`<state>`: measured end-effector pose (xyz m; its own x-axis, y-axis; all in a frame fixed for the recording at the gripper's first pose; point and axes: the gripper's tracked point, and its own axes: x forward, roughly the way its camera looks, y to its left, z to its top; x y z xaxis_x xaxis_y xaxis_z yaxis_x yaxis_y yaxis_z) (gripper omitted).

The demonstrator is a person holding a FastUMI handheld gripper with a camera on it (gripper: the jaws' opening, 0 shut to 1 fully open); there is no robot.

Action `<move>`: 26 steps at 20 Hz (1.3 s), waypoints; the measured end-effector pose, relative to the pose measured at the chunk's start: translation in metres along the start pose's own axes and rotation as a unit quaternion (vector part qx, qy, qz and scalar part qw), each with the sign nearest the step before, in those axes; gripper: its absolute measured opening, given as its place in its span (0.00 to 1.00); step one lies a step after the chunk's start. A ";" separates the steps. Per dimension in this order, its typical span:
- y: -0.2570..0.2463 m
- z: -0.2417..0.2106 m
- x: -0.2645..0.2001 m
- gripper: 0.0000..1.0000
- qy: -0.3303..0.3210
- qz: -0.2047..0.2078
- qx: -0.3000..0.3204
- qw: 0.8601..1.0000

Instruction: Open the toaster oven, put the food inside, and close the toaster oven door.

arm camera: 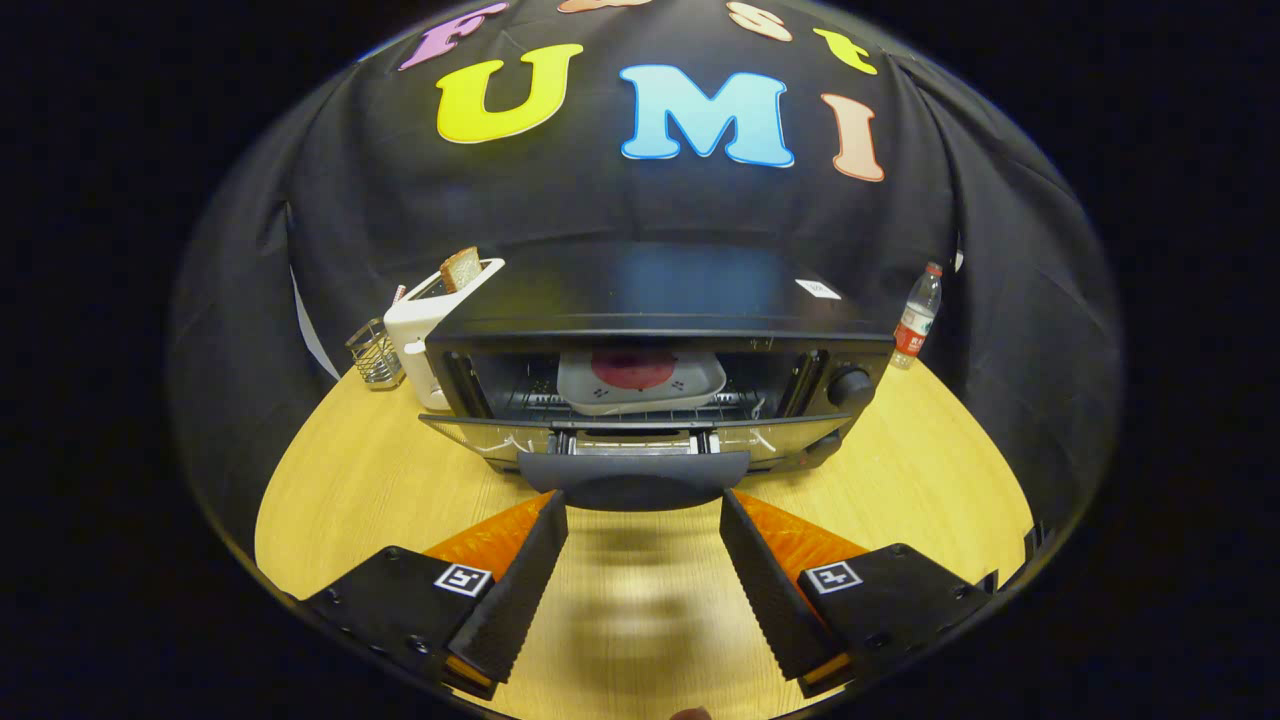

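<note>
At ten o'clock of our tongs we see a wire basket and a toaster. At twelve, the toaster oven stands with its door dropped open, and the plate of food is on its rack. Our tongs are spread, their tips flanking the door handle. At two stands a bottle on the surface.

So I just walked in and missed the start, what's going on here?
A person is working a handheld tool at a toaster oven on the wooden table. The oven door hangs open, and a plate of food already sits on the rack inside. The tool's fingers are spread open just short of the door handle, holding nothing. Closing the door remains.
</note>
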<state>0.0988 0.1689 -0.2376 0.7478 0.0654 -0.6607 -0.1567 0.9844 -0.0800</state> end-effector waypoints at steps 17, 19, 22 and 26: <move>-0.049 0.077 -0.129 0.98 -0.197 0.010 0.010 0.980; -0.060 0.080 -0.150 0.98 -0.213 0.008 0.016 0.977; -0.075 0.088 -0.182 0.98 -0.244 0.005 0.032 0.969; -0.090 0.087 -0.211 0.98 -0.271 -0.006 0.026 0.962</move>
<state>0.0110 0.0804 -0.0261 0.9782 0.1165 -0.1722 -0.1247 0.9915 -0.0377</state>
